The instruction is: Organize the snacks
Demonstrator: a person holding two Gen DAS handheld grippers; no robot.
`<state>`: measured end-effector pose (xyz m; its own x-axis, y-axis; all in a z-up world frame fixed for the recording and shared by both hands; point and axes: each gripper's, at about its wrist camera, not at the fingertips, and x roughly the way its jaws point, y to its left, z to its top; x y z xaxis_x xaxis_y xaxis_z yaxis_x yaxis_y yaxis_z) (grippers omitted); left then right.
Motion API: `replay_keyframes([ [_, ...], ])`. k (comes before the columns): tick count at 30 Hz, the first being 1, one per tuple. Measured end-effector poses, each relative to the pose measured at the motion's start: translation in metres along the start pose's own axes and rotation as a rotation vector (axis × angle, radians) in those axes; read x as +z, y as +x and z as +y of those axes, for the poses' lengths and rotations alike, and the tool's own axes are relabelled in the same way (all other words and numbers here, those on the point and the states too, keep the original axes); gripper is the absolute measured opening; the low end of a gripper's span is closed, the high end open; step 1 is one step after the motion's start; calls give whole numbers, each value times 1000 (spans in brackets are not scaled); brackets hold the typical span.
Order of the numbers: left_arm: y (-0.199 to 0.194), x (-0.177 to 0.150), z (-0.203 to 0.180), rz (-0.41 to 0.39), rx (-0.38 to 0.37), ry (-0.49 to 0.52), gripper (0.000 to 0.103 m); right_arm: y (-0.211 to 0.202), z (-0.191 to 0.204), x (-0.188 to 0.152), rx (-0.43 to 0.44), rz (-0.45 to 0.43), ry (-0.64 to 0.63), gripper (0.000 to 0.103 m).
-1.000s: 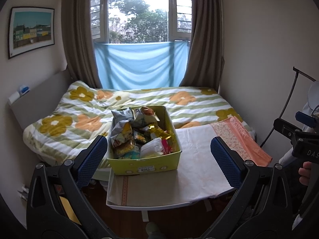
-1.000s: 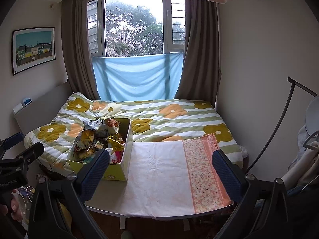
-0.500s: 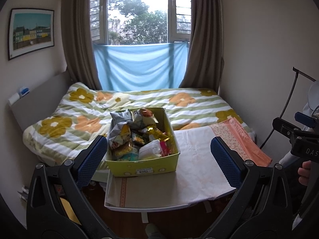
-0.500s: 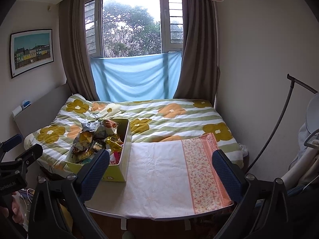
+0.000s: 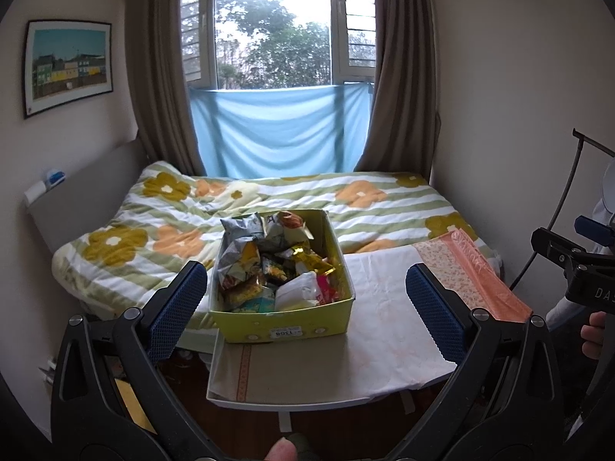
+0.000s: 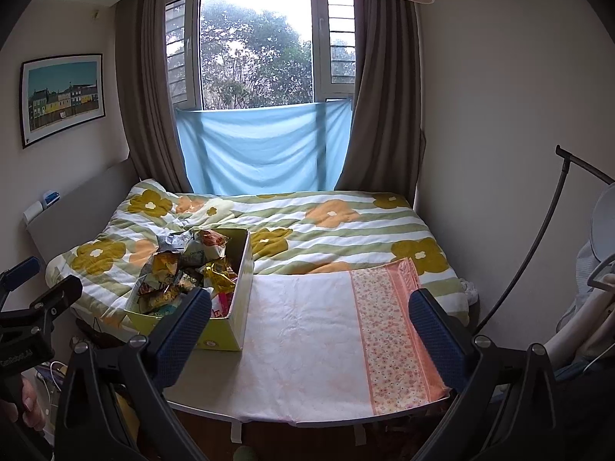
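A yellow-green box (image 5: 284,328) full of mixed snack packets (image 5: 269,265) stands on the left end of a small cloth-covered table (image 5: 384,330). It also shows in the right wrist view (image 6: 238,299) at the left. My left gripper (image 5: 305,307) is open and empty, held back from the box and facing it. My right gripper (image 6: 309,330) is open and empty, facing the bare cloth to the right of the box. The right gripper shows in the left wrist view (image 5: 576,265) at the right edge.
The table stands at the foot of a bed with a flowered quilt (image 6: 326,226). A wall is close on the right. A black lamp stand (image 6: 538,238) and a chair (image 6: 592,307) are at the right. Dark floor (image 5: 338,426) lies below the table's front edge.
Both grippers have drifted slightly; the box and table sit a little lower and nearer in the views. Both stay open and empty.
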<state>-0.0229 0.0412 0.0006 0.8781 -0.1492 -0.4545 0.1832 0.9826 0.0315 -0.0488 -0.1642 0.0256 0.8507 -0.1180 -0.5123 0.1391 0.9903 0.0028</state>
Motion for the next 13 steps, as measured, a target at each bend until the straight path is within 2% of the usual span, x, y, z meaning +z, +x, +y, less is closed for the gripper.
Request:
replay_keyframes([
  [4, -1, -1, -2, -3, 6, 3, 103, 2, -1, 0, 5, 3, -3, 102],
  [9, 1, -3, -6, 12, 69, 24, 103, 7, 1, -1, 21, 12, -13, 102],
  [13, 3, -9, -3, 46, 50, 1, 103, 16, 4, -4, 47, 41, -24, 102],
])
